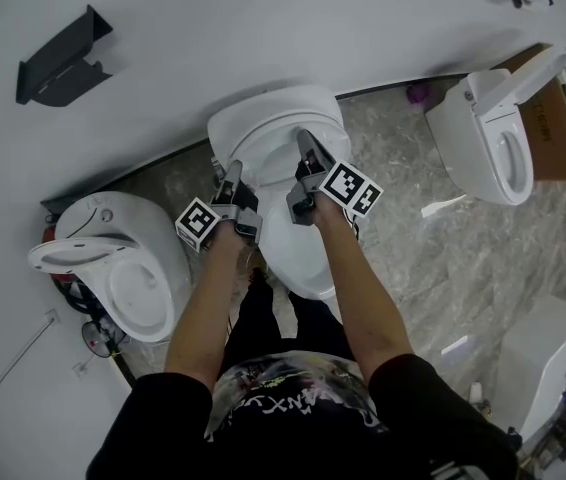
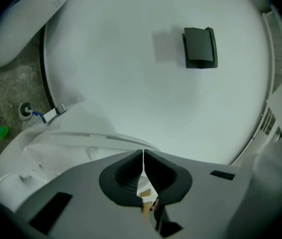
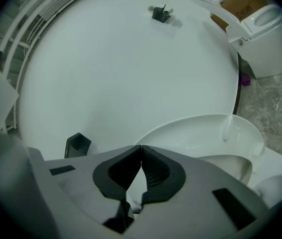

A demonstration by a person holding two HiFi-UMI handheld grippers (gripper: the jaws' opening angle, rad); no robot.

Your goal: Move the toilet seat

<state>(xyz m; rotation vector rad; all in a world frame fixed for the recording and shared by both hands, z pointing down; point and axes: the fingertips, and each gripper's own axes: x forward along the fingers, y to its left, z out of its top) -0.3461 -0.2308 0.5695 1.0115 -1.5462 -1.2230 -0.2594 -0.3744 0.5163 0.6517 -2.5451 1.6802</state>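
The middle toilet (image 1: 301, 258) stands against the white wall, its white seat and lid (image 1: 268, 123) tipped up toward the wall. My left gripper (image 1: 232, 175) is at the seat's left edge and my right gripper (image 1: 304, 144) lies over its right half. In the left gripper view the left gripper (image 2: 143, 155) is shut, pads together with nothing between them, and the white seat rim (image 2: 76, 133) lies just beyond to the left. In the right gripper view the right gripper (image 3: 141, 150) is shut and empty, with the seat's underside (image 3: 206, 131) just beyond to the right.
A second toilet (image 1: 123, 268) stands close on the left and a third (image 1: 493, 148) at the right, with a cardboard box (image 1: 563, 118) behind it. A black bracket (image 1: 63, 58) hangs on the wall. A white fixture (image 1: 543, 358) sits at the lower right on the marble floor.
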